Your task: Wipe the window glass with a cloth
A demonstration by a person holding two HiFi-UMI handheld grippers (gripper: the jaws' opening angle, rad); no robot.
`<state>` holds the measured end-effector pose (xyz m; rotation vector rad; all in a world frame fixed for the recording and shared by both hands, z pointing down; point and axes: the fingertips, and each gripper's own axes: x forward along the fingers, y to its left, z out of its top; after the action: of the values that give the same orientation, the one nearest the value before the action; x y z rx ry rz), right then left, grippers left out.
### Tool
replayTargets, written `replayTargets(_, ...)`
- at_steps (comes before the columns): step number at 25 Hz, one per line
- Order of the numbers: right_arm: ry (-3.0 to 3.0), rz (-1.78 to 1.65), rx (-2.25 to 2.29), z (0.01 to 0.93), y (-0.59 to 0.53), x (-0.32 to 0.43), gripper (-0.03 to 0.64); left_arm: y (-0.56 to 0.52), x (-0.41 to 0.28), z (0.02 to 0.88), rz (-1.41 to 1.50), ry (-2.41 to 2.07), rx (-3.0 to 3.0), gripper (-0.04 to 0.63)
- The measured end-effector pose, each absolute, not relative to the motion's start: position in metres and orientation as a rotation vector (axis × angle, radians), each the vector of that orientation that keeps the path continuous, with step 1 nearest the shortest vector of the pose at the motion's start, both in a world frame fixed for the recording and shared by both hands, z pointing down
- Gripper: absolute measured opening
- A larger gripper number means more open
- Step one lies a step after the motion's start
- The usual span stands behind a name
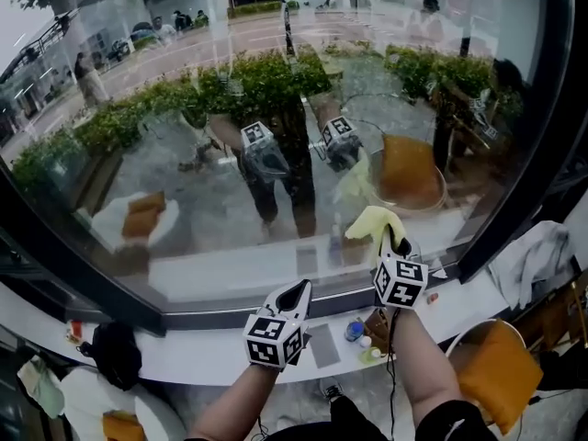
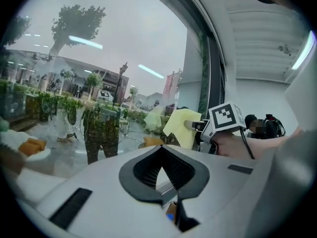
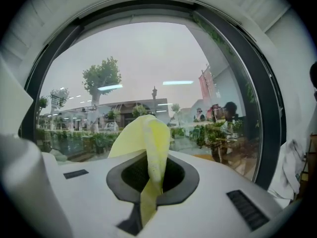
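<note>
A street-front lounge or café: tall window [image 1: 184, 191], white ledge [image 1: 197, 355], orange-cushioned chair [image 1: 498, 375], hedges [image 1: 262, 81] outside.

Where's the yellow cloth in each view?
Head view: yellow cloth right of centre, sticking up from the right tool.
Left gripper view: centre-right, beside the right tool.
Right gripper view: dead centre, pinched in the jaws.
Shared landmark: the dark window frame, right of the cloth in all three.
</note>
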<state>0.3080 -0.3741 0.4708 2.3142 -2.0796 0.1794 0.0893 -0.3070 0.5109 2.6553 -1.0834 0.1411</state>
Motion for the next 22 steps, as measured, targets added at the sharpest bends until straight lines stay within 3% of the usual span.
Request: replayTargets(22, -2.361, 0.183, 2.085, 0.444, -0.259, 0.117, 0.034, -0.213, -0.086, 0.493, 0.056, -1.353, 2.547, 0.006)
